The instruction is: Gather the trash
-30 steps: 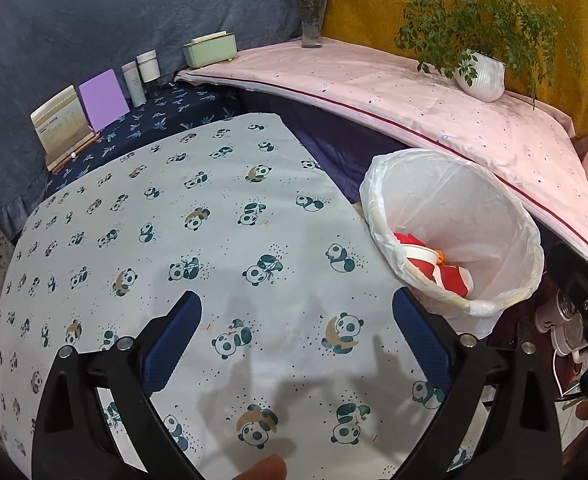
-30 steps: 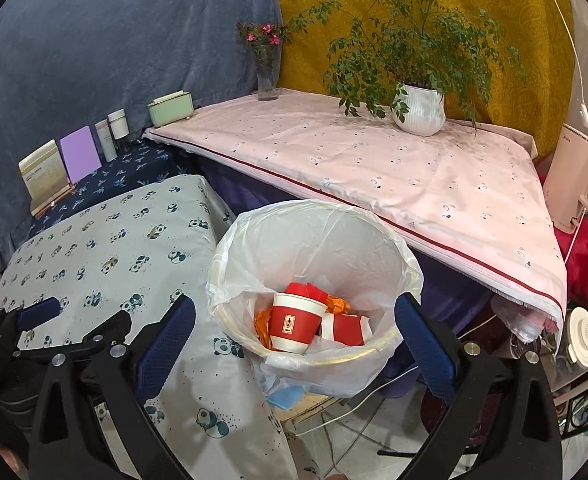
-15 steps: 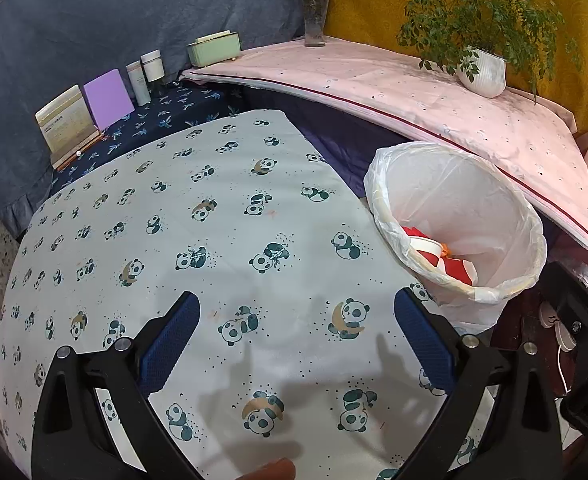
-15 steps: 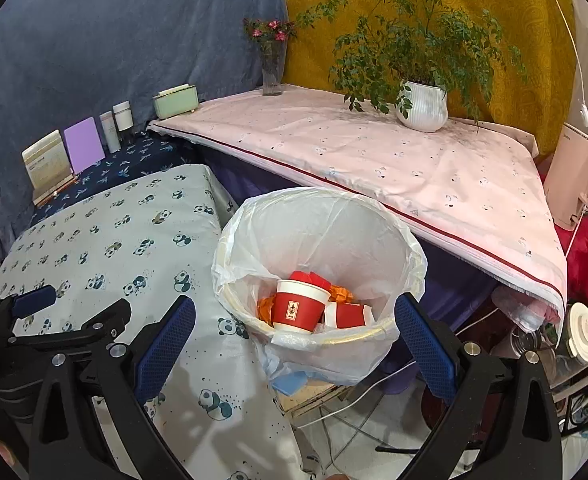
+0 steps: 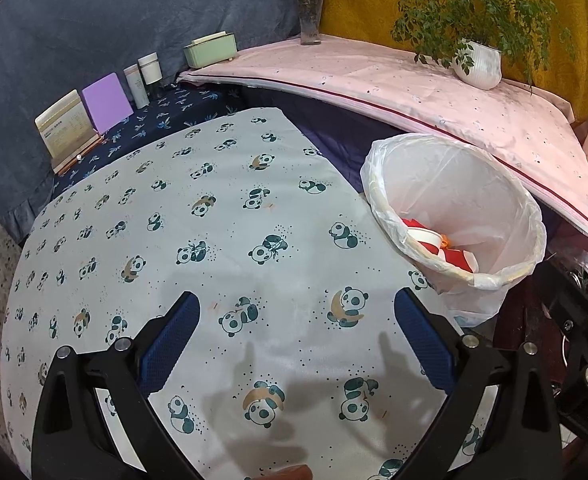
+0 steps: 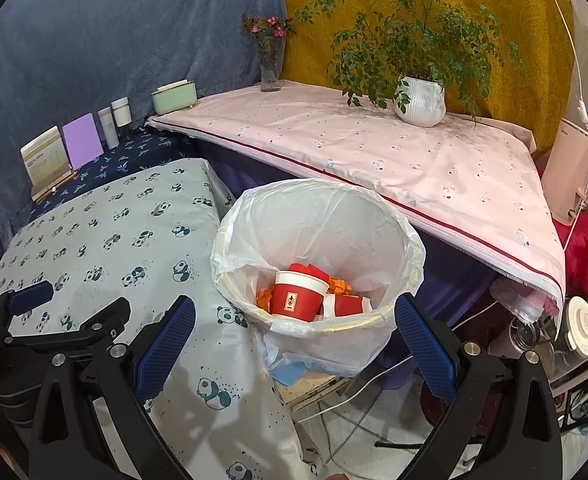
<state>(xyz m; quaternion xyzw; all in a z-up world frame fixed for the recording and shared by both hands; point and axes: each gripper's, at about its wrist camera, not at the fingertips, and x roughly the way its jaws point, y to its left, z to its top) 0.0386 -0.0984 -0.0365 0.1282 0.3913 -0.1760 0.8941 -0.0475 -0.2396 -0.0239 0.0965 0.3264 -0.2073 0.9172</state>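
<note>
Right wrist view: the bin [image 6: 408,264] sits just off the edge of the panda-print table, lined with a thin white bag [image 6: 334,216] folded over its rim.
Trash: a red paper cup [image 6: 298,296] with a white rim lies tilted on top inside the bin, with red cartons [image 6: 346,305] beside it and orange scraps [image 6: 340,285] behind.
Left wrist view of the trash: only the cup's rim [image 5: 424,236] and a bit of red and white carton [image 5: 460,258] show over the bin's near wall.
Right gripper [image 6: 294,320]: hangs above the bin's near rim, blue pads spread wide, nothing between them.
Left gripper [image 5: 298,316]: over the panda cloth [image 5: 214,248], jaws wide apart and empty; their shadows fall on the cloth below.
Table top: the stretch of cloth in front of the left gripper is bare.
Further back: a purple card [image 5: 108,102], a cream calendar stand [image 5: 64,126] and two small bottles [image 5: 144,78] line the dark blue cloth.
Pink shelf [image 6: 374,152]: a pale green box [image 6: 174,96], a glass vase of pink flowers [image 6: 271,60] and a white-potted plant [image 6: 420,100].
</note>
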